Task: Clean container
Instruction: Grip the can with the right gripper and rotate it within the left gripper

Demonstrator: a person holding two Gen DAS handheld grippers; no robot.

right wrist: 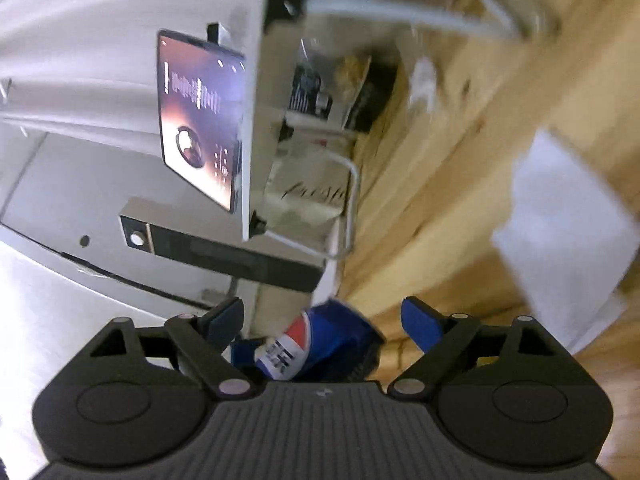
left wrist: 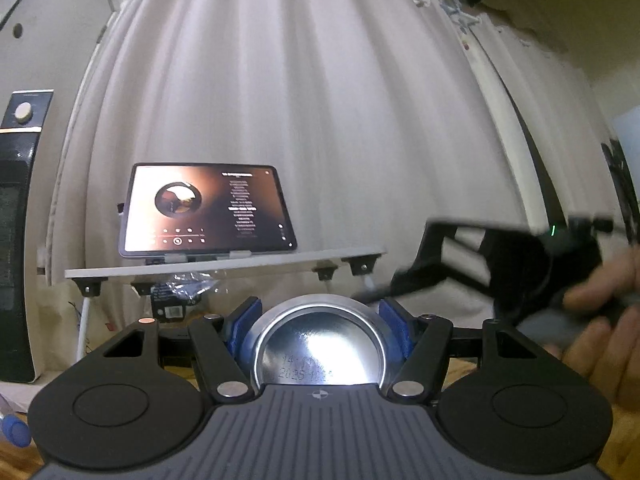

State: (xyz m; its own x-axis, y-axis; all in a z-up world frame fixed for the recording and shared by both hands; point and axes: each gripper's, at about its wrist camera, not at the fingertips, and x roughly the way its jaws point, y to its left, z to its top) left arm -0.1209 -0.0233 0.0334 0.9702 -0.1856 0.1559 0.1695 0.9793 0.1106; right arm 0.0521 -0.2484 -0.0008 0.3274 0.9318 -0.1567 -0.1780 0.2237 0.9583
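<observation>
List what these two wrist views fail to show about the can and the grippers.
- Left wrist view: the can clamped in the left gripper shows only its metal base; its side is hidden and the stamped date is too blurred to read.
- Left wrist view: the right gripper is motion-blurred and partly cut off by the right edge.
- Right wrist view: the white cloth is smeared; its shape is unclear.

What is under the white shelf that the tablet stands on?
Under the white shelf lies a crumpled clear plastic packet with a dark label, between white wire legs. The left gripper and its can hide whatever lies farther right.
</observation>
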